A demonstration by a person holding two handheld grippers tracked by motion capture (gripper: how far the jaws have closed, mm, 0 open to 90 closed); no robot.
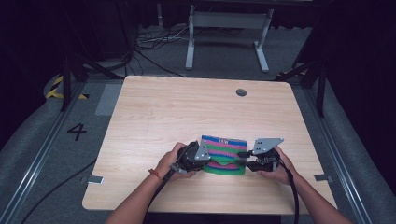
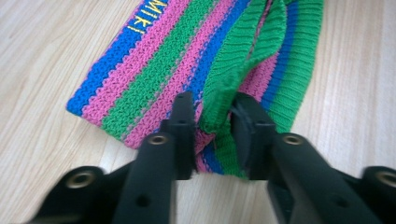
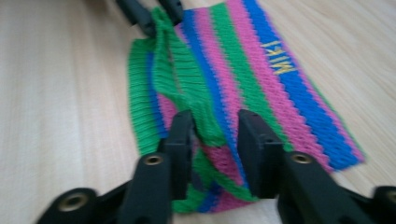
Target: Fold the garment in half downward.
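Hand-held grippers (image 2: 212, 123) (image 3: 215, 133) pinch striped knit (image 1: 224, 144) lettered "MIKI".

Bright tabletop, dark surroundings (close views blurred)

Both forearms came in from the counter's near edge, angled inward toward each other. Left hand (image 1: 173, 160) gripped the left tool (image 1: 204, 158), which pointed right. Right hand (image 1: 276, 164) gripped the right tool (image 1: 243, 159), which pointed left, so the tools faced each other, near together at the near-middle of the counter. Each tool's jaws stood narrowly apart with a fold of knit cloth (image 2: 224, 65) bunched between them, pads against it.
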